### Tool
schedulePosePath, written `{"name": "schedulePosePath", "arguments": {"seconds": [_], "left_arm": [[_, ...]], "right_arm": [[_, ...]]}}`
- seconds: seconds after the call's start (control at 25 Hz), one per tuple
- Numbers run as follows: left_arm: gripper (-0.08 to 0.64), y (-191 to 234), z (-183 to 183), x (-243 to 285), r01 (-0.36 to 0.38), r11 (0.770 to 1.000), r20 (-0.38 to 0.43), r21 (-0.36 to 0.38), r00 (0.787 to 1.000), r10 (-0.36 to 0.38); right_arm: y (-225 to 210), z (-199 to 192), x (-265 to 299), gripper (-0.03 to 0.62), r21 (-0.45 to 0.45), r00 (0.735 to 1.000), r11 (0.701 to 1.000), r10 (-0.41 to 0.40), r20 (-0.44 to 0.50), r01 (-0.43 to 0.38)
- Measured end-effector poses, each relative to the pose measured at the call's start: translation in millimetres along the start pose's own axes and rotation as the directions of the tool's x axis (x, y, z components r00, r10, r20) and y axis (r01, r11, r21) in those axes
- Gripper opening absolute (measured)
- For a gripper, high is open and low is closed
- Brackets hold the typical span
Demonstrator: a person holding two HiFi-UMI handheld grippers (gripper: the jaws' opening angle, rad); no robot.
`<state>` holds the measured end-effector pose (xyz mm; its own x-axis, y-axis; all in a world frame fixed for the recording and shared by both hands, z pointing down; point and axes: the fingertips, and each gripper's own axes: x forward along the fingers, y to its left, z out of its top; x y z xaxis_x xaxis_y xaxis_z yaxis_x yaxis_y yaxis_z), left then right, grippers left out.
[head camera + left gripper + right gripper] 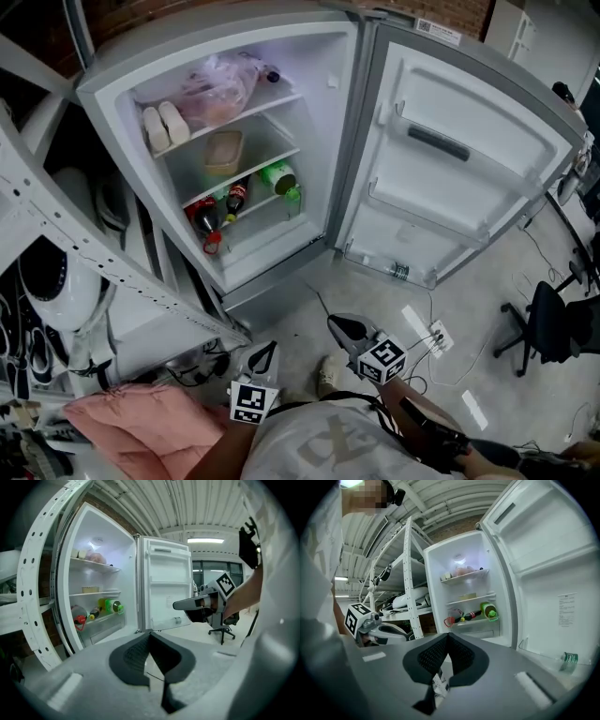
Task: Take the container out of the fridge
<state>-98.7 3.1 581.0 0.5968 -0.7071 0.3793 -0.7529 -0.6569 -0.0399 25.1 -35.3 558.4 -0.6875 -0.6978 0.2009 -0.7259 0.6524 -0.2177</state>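
Head view: fridge [345, 141] with its door [469, 197] swung wide. The container [223, 152] sits on the middle shelf, under the bagged food [220, 89] and above the bottles [225, 202]. Left gripper [265, 352] and right gripper [339, 325] are both low and well short of the cabinet, so the target lies ahead and above. Left gripper view: jaws together, nothing in them. The container [90, 589] is a low flat tub, broad side out, up and left of the tips. Right gripper view: jaws together, empty. The container [467, 596] is above and slightly right of the tips. My read: the left lines up straighter with the shelf, the right sits door-side, and neither is clearly nearer.
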Motion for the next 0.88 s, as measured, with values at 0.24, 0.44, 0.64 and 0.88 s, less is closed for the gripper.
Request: {"name": "schedulePosePath", "arguments": {"seconds": [0.24, 0.44, 0.64, 0.88], "left_arm": [[0.003, 8.1, 15.5, 34.9, -0.044, 0.999, -0.010, -0.002, 0.999, 0.044], [0.002, 21.2, 28.2, 57.8, -0.108, 0.994, -0.015, -0.011, 0.994, 0.107], [0.003, 31.2, 37.9, 73.1, -0.172, 0.985, -0.024, -0.018, 0.985, 0.171], [0.003, 49.3, 55.7, 90.1, -0.245, 0.969, -0.025, 0.024, 0.969, 0.245]], "right_arm": [[-33.1, 9.2, 19.8, 0.008, -0.039, 0.997, 0.997, 0.063, -0.032, -0.064], [-56.9, 21.1, 42.9, 0.008, -0.064, 0.990, 0.988, 0.136, -0.045, -0.139], [-73.8, 32.2, 62.8, 0.009, -0.077, 0.978, 0.975, 0.205, -0.050, -0.208], [-81.6, 36.5, 78.9, 0.008, -0.077, 0.955, 0.953, 0.289, -0.061, -0.293]]}}
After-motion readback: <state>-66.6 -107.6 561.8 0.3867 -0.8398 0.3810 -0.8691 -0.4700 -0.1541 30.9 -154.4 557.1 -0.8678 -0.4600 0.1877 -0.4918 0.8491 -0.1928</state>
